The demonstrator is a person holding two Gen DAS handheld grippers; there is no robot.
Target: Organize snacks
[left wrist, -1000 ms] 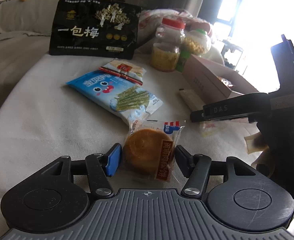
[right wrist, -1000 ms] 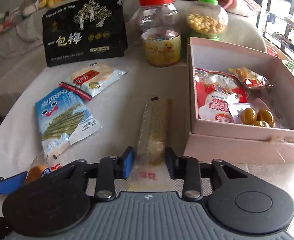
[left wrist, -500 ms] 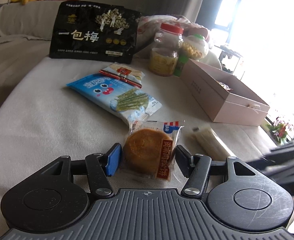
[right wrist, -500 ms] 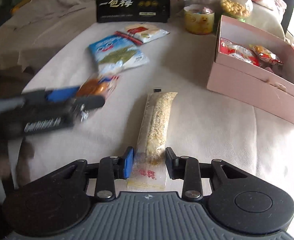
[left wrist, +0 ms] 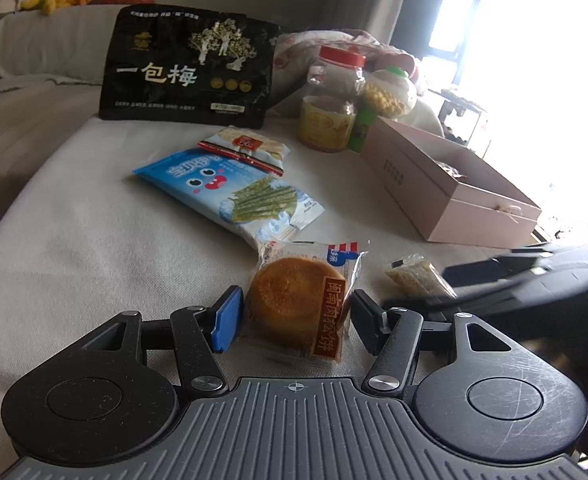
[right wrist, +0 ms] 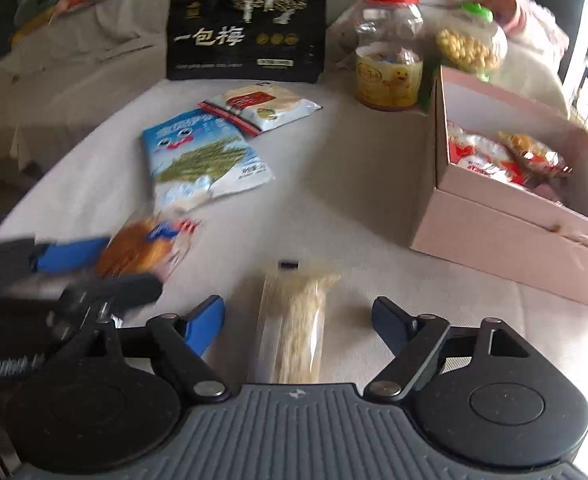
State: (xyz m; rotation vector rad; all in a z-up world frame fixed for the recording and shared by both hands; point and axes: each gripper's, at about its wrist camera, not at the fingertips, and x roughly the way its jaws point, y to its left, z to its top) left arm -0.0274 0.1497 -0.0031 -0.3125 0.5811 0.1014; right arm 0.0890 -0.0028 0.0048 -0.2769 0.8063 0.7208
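Fingers of the right gripper [right wrist: 298, 322] are spreading apart, with the long clear-wrapped cracker stick [right wrist: 291, 328] lying lengthwise between them on the cloth-covered counter [right wrist: 334, 208], touched by neither pad. Fingers of the left gripper [left wrist: 291, 316] stand part-way apart on either side of the wrapped round pastry [left wrist: 300, 306]; the blue pad is just beside the wrapper's left edge, and whether either pad presses it I cannot tell.

At the back stands the big black plum bag [left wrist: 189, 68]. On the right sits the open pink box [right wrist: 510, 216], with red and orange snack packs inside. Behind the box are the red-lidded jar [right wrist: 388, 48] and green-lidded jar [right wrist: 472, 44]. In the middle lie the blue seaweed-stick packet [right wrist: 201, 156] and, overlapping its far end, the small rice-cracker packet [right wrist: 259, 108].
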